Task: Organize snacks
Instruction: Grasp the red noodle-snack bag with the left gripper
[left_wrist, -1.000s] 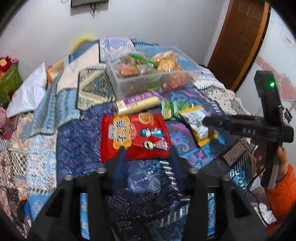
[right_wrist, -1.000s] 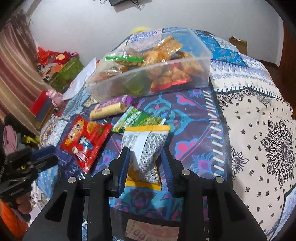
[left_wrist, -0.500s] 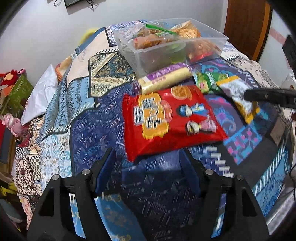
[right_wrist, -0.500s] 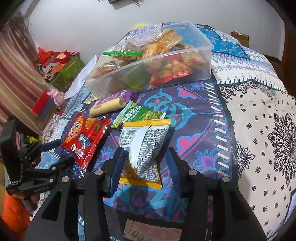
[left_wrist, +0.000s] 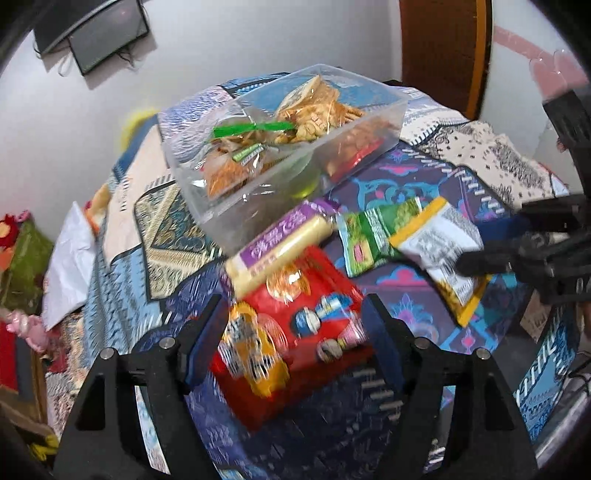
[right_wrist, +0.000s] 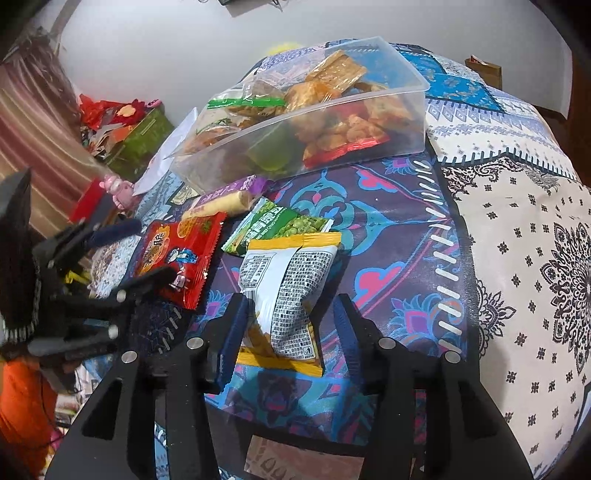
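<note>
Nearest the right wrist camera, right gripper (right_wrist: 291, 325) with jaws parted, straddling the white-and-yellow snack packet (right_wrist: 286, 291); left pad brushing the packet's edge, right pad clear, nothing clamped. In the left wrist view, left gripper (left_wrist: 295, 332) with jaws opening, either side of the red snack bag (left_wrist: 291, 328), no pad pressing on it. Red snack bag flat on the patterned bedspread (right_wrist: 388, 229), just left of the white-and-yellow packet as the right wrist camera shows it. Beyond the packet and touching its top edge, green pea packet (right_wrist: 279, 227). Beyond and left of that, purple-wrapped biscuit roll (right_wrist: 229, 197), lying against the clear plastic box (right_wrist: 402, 127). Farthest from the packet, the box, well filled with bagged snacks (right_wrist: 328, 107). At the left edge, an orange sleeve (right_wrist: 22, 406).
</note>
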